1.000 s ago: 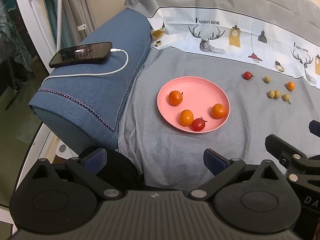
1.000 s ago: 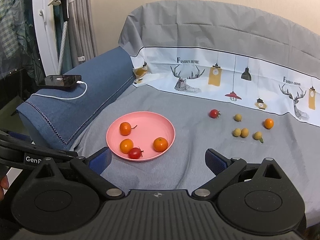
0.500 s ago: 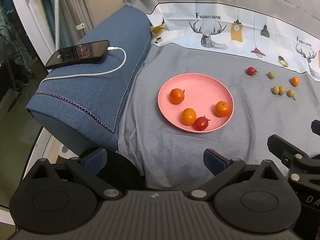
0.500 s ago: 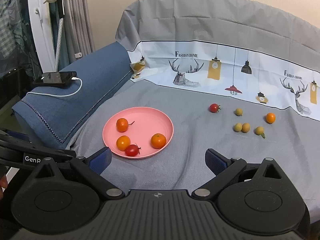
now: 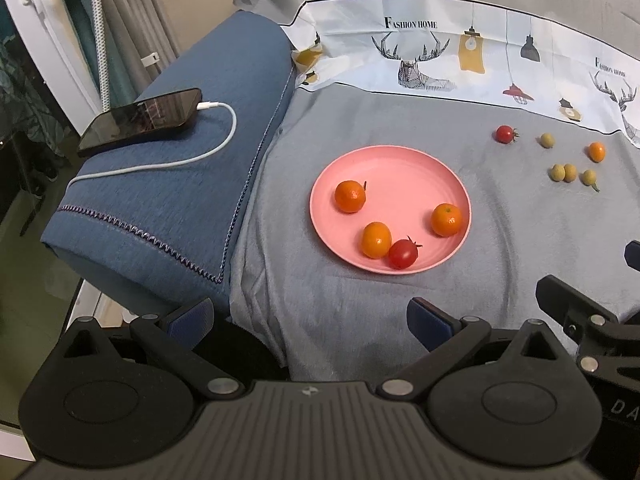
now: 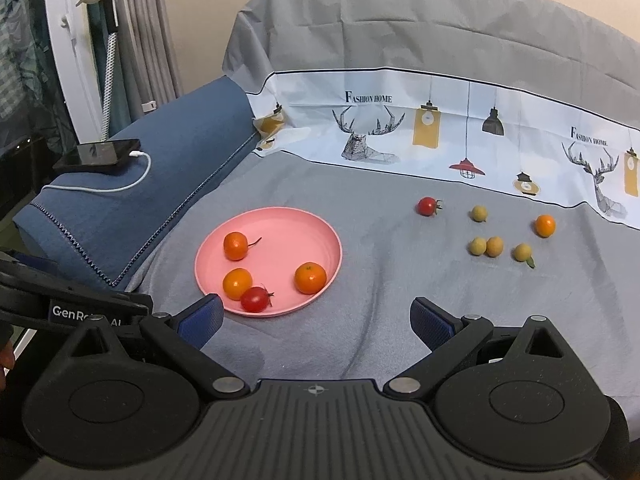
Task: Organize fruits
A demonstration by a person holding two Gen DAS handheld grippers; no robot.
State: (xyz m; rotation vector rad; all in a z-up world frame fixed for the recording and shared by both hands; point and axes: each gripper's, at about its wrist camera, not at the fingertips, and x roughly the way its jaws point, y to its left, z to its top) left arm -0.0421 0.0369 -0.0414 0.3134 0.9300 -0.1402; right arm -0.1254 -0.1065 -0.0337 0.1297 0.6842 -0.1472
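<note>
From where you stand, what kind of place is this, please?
Probably a home living room or bedroom: a sofa-like seat under a grey printed cloth cover, a black smartphone charging on the blue fabric armrest, and grey curtains behind.

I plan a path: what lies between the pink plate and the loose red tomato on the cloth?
Only bare grey cloth between plate and tomato, seen in both views.

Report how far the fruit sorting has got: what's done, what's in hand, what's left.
Done: the round pink plate holds three orange fruits, e.g., and one red cherry tomato. In hand: nothing; the left tool and right tool are both open and empty. Left on the grey sheet: another red cherry tomato, one small orange fruit and four yellowish fruits, e.g..
</note>
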